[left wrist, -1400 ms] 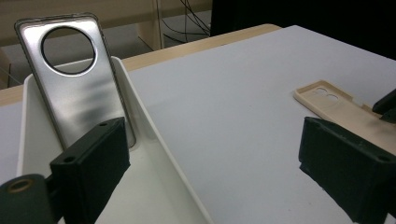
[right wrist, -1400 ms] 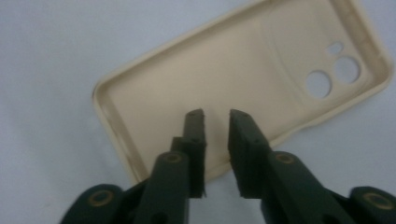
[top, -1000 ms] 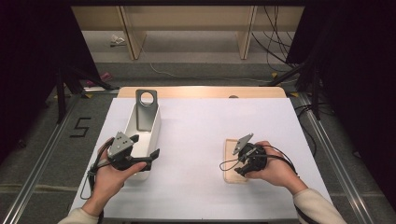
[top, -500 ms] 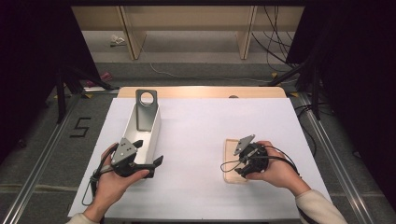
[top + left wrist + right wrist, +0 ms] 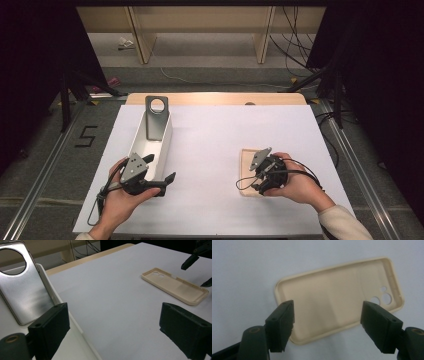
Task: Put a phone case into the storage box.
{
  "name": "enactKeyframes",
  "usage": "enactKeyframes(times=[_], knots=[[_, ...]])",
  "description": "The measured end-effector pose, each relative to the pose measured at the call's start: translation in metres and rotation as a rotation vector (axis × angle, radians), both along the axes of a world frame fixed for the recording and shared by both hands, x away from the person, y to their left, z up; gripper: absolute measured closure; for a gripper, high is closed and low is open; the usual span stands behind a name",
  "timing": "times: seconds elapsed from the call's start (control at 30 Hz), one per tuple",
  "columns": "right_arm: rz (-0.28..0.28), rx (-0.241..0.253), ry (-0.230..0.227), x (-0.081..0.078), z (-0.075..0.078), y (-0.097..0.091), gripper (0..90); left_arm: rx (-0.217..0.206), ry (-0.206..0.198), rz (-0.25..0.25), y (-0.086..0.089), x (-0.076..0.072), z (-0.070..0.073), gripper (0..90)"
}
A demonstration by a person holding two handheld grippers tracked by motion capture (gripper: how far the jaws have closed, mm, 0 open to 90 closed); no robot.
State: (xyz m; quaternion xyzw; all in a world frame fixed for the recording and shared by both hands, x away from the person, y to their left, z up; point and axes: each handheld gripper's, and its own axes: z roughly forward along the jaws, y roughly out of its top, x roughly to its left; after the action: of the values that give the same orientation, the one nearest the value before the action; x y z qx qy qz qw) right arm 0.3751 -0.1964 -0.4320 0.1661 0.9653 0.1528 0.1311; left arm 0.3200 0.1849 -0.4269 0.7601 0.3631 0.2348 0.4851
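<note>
A beige phone case [image 5: 247, 165] lies hollow side up on the white table [image 5: 220, 135], at the right. My right gripper [image 5: 256, 176] hovers just over it. Its jaws have just been opening, and the case [image 5: 337, 297] lies below the gap of the right gripper [image 5: 328, 317], untouched by the pads. At the left, a silver plate with a round hole [image 5: 156, 120] leans inside a white box [image 5: 165, 145]. My left gripper [image 5: 159, 169] stands open at the box's near end, one jaw over the box. The left gripper [image 5: 117, 322] holds nothing.
In the left gripper view, the silver plate [image 5: 22, 290] rests against the box wall [image 5: 50, 287], and the case [image 5: 175, 285] lies far right under the other gripper's jaw tips [image 5: 190, 261]. The table's wooden far edge [image 5: 215, 98] borders the floor with cables.
My left gripper has slid a little toward the near edge of the table, beside the box. The right hand has stayed over the case.
</note>
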Motion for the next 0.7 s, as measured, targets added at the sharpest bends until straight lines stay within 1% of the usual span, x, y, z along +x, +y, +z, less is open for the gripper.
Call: enactKeyframes(times=[0.03, 0.07, 0.1, 0.2, 0.3, 0.4, 0.43, 0.47, 0.5, 0.53, 0.63, 0.7], knots=[[0.002, -0.009, 0.013, -0.001, -0.001, 0.001, 28.3, 0.002, 0.000, -0.001, 0.000, 0.000, 0.000, 9.0], [0.011, -0.019, 0.011, -0.002, -0.002, 0.001, 28.3, 0.004, -0.001, -0.001, 0.000, 0.000, 0.000, 9.0], [0.022, -0.025, 0.023, -0.002, -0.003, 0.001, 28.5, 0.004, -0.001, -0.002, -0.001, 0.000, 0.000, 9.0], [0.051, -0.053, 0.044, -0.004, -0.005, 0.002, 30.9, 0.004, -0.003, -0.005, -0.001, 0.000, 0.000, 9.0], [0.050, -0.072, 0.075, -0.007, -0.007, 0.005, 31.8, -0.001, -0.001, -0.007, -0.001, 0.000, 0.000, 9.0], [0.059, -0.106, 0.086, -0.007, -0.011, 0.008, 32.9, -0.004, -0.002, -0.007, -0.001, 0.001, 0.000, 9.0], [0.065, -0.120, 0.083, -0.006, -0.013, 0.009, 33.8, -0.004, -0.002, -0.007, -0.001, 0.001, 0.000, 9.0], [0.080, -0.125, 0.082, -0.006, -0.014, 0.010, 34.1, -0.002, -0.002, -0.006, -0.001, 0.001, 0.000, 9.0], [0.080, -0.130, 0.088, -0.006, -0.015, 0.012, 34.6, -0.003, -0.001, -0.005, -0.001, 0.001, 0.000, 9.0], [0.092, -0.131, 0.087, -0.006, -0.016, 0.013, 34.9, -0.004, 0.001, -0.005, -0.001, 0.001, 0.000, 9.0], [0.098, -0.161, 0.089, -0.008, -0.017, 0.017, 37.4, -0.002, 0.002, -0.007, -0.001, 0.001, 0.000, 9.0], [0.106, -0.171, 0.092, -0.008, -0.019, 0.019, 39.1, -0.001, 0.000, -0.009, -0.002, 0.001, 0.000, 9.0]])
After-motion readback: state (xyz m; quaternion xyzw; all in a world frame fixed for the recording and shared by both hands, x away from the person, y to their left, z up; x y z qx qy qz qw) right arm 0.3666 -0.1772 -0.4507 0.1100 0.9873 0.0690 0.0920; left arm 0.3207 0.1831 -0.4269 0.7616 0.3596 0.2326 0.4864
